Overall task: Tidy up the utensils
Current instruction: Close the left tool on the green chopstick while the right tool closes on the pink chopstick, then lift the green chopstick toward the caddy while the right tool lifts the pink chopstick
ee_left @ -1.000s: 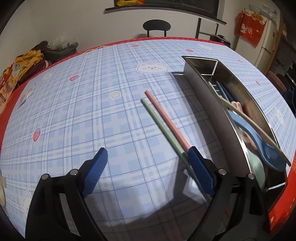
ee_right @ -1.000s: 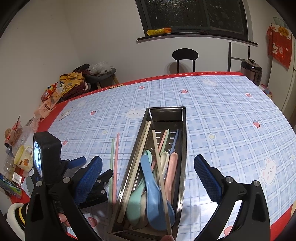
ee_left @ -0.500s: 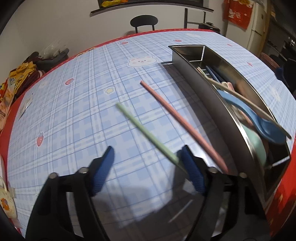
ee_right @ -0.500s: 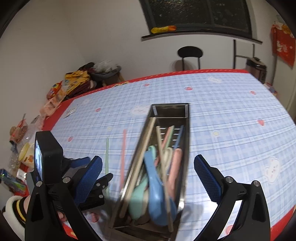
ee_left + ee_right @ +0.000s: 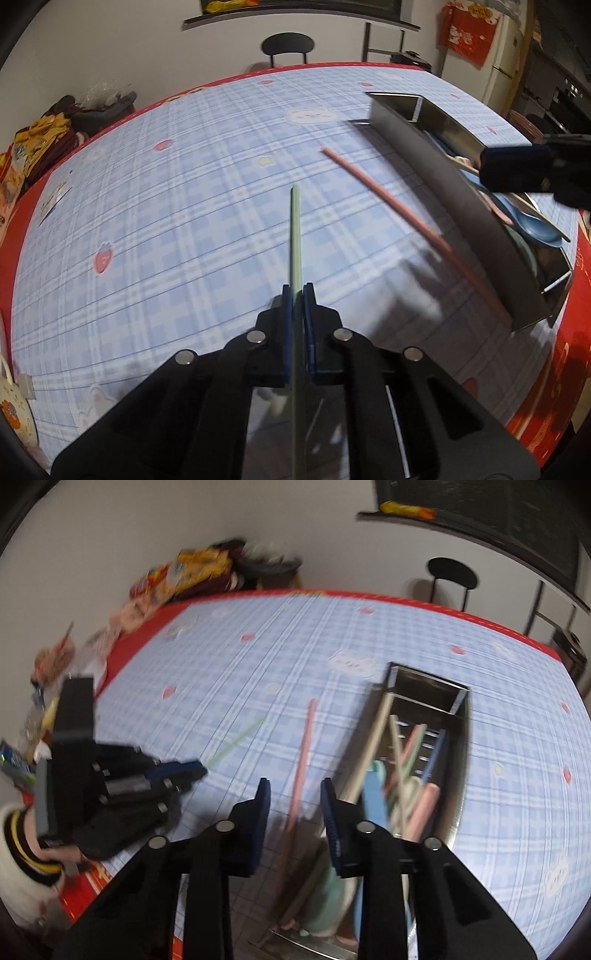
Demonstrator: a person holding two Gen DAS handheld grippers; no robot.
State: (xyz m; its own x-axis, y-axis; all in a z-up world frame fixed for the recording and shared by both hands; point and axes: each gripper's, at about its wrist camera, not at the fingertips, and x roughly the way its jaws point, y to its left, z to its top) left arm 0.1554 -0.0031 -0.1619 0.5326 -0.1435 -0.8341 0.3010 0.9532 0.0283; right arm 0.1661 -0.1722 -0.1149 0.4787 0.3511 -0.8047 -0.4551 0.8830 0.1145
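Holding the green chopstick [image 5: 296, 236] in the left gripper [image 5: 297, 295], pads pinched tight on its shaft, tip pointing out over the checked tablecloth [image 5: 166, 229]; can't tell if the far end is off the cloth. Right gripper [image 5: 295, 794] is partly spread, nothing between the pads, hovering above the near end of the pink chopstick [image 5: 304, 746], which lies flat on the cloth just beside the steel tray [image 5: 463, 716]. Tray already has most of the load: blue spoon [image 5: 375, 797], a green spoon, pale and pink sticks, all jumbled. Right view is motion-blurred, so fine contact is unclear. My read: nearly done. Two chopsticks left outside: green one gripped but not yet in the tray, pink one not yet gripped.
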